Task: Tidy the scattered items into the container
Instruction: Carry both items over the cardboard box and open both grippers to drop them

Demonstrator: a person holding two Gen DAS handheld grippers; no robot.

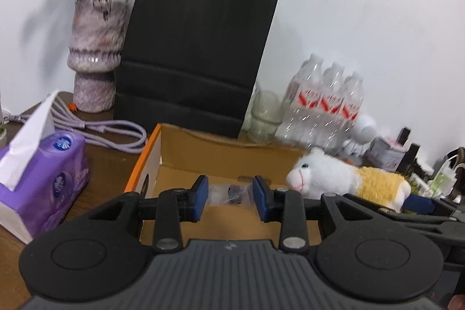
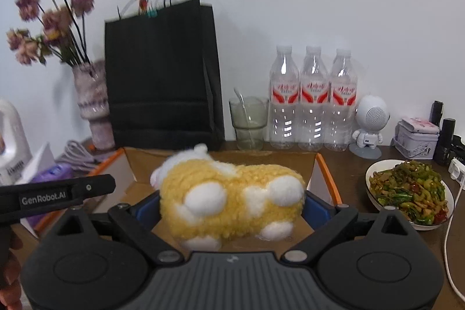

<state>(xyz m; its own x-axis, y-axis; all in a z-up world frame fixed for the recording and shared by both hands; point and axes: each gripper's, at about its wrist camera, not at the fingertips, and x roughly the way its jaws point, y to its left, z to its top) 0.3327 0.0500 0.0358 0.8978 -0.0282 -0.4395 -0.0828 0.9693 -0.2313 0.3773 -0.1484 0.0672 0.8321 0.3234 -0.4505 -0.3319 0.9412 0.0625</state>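
Note:
An open cardboard box point(image 1: 174, 156) with orange outer sides sits on the brown table, right in front of both grippers. My left gripper point(image 1: 231, 198) hovers over the box's near part. Its blue pads are shut on a small clear plastic bag point(image 1: 229, 191) with something dark inside. My right gripper point(image 2: 231, 208) is shut on a yellow and white plush animal point(image 2: 232, 193), held over the box point(image 2: 325, 173). In the left wrist view the plush animal point(image 1: 334, 179) hangs at the box's right side, its white head pointing left, with one blue finger point(image 1: 420, 202) behind it.
A purple tissue pack point(image 1: 55, 179) and a coiled purple cable point(image 1: 116, 130) lie left of the box. Behind it stand a vase of dried flowers point(image 1: 96, 60), a black paper bag point(image 1: 197, 57), a glass point(image 2: 250, 121) and three water bottles point(image 2: 314, 100). A plate of food point(image 2: 407, 193) sits to the right.

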